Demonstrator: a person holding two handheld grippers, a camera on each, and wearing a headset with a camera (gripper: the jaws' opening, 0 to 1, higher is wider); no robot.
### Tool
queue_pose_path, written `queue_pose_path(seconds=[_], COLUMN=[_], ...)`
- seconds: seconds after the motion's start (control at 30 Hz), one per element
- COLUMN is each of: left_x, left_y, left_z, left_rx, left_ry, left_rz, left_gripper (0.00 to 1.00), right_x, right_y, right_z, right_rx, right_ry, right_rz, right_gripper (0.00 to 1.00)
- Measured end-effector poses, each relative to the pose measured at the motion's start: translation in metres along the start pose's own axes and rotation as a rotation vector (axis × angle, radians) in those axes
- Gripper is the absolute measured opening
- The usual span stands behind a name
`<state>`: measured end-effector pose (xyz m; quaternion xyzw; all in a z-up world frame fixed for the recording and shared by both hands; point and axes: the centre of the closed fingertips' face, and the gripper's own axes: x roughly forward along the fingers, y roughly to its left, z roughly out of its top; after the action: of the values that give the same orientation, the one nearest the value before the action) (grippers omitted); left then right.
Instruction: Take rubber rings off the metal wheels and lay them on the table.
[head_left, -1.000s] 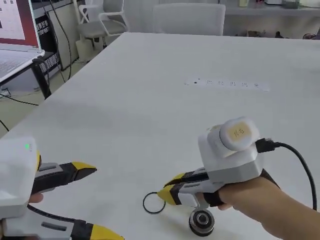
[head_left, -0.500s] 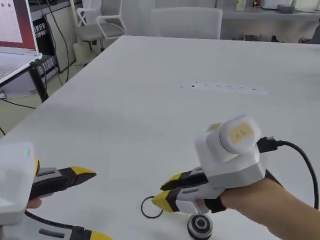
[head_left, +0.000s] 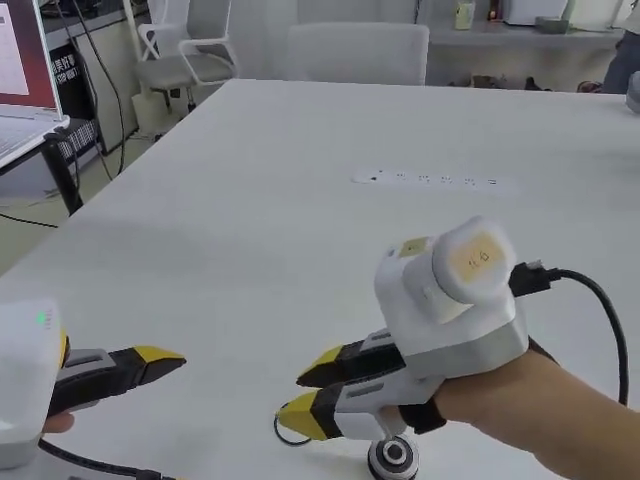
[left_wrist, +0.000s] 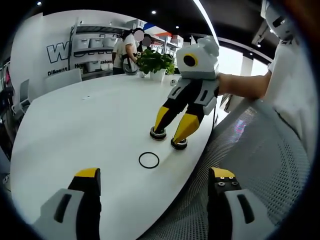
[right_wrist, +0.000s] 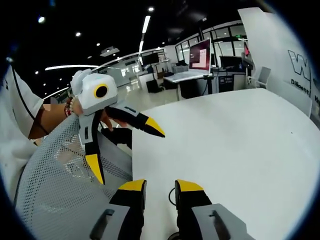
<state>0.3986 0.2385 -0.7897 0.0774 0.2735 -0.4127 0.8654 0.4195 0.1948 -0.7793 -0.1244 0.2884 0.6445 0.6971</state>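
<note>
A thin black rubber ring (left_wrist: 149, 160) lies flat on the white table (left_wrist: 90, 125). Just beyond it stand two small metal wheels (left_wrist: 158, 133) (left_wrist: 178, 144) with dark rims. My right gripper (left_wrist: 172, 124) hangs over those wheels, slightly open with nothing between its fingers. In the head view, my right gripper (head_left: 308, 390) hides most of the ring (head_left: 281, 436), and one wheel (head_left: 393, 457) sits under its body. My left gripper (left_wrist: 154, 175) stands wide open and empty near the table edge, apart from the ring. One of its yellow-tipped fingers (head_left: 150, 360) shows at lower left.
A power strip (head_left: 435, 181) lies flat across the table's middle. Office chairs (head_left: 358, 52) stand at the far edge, and a desk with a laptop (head_left: 20, 90) is on the left. A mesh chair back (right_wrist: 60, 170) is close behind my left gripper (right_wrist: 127, 152).
The head camera has tilted up, so everything sits lower in the picture. My right gripper's jaws have parted a little above the ring. The ring and wheel stay on the table.
</note>
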Motion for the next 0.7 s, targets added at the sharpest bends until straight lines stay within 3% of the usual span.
queue_pose_path(seconds=[0.5,0.7], left_x=[0.001,0.001], left_y=[-0.003,-0.003], left_z=[0.002,0.003], left_rx=[0.005,0.006], left_ry=[-0.005,-0.011], left_rz=[-0.012,-0.014], left_gripper=[0.87,0.87], right_x=[-0.026,-0.040], right_y=[0.012,0.014], right_z=[0.023,0.024], right_rx=[-0.119,-0.153], right_ry=[-0.019,-0.021], right_rz=[-0.004,-0.008], right_gripper=[0.25,0.26])
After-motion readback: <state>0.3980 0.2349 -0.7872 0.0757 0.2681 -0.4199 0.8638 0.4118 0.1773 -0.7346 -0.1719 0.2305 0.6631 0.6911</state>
